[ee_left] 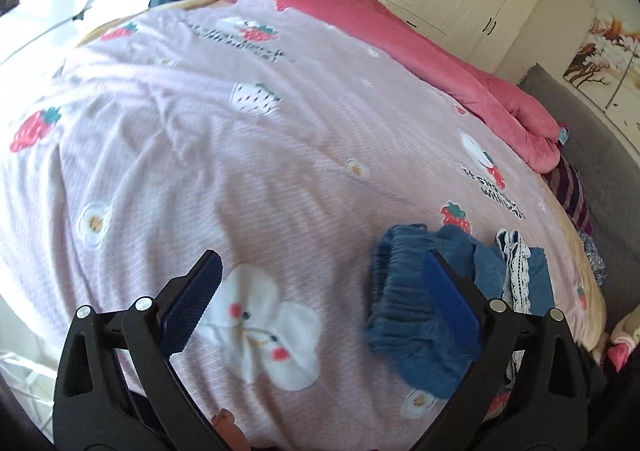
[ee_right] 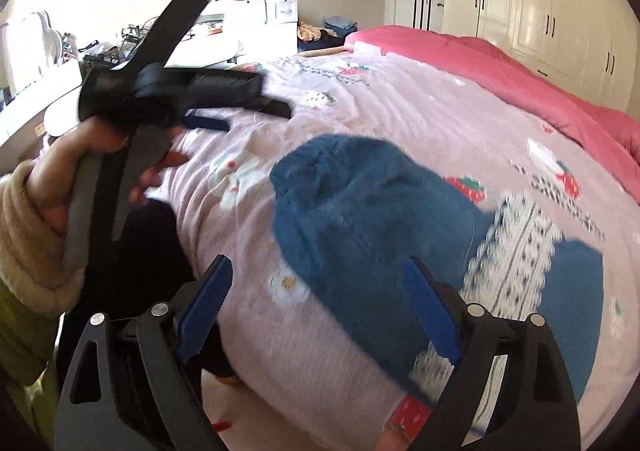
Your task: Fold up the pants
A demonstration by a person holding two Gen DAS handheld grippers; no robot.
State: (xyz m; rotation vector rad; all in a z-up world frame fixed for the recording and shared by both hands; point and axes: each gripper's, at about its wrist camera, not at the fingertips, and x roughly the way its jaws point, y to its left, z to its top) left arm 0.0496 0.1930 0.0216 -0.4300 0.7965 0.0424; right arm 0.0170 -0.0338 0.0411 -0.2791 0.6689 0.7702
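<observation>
The folded blue denim pants with white lace trim (ee_right: 360, 211) lie on the pink strawberry-print bedspread (ee_left: 240, 155). Both the left gripper (ee_left: 320, 299) and right gripper (ee_right: 320, 303) gape wide, empty. Only the right view shows the person's left hand (ee_right: 80, 167) in a beige fleece sleeve (ee_right: 20, 243)

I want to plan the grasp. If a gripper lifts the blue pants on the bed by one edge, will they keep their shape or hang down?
The blue pants lie bunched and wrinkled on the pink bedcover, so they would probably sag and hang. The gathered waistband looks thicker and may hold better between the pads. The white lace trim looks delicate and might snag.
</observation>
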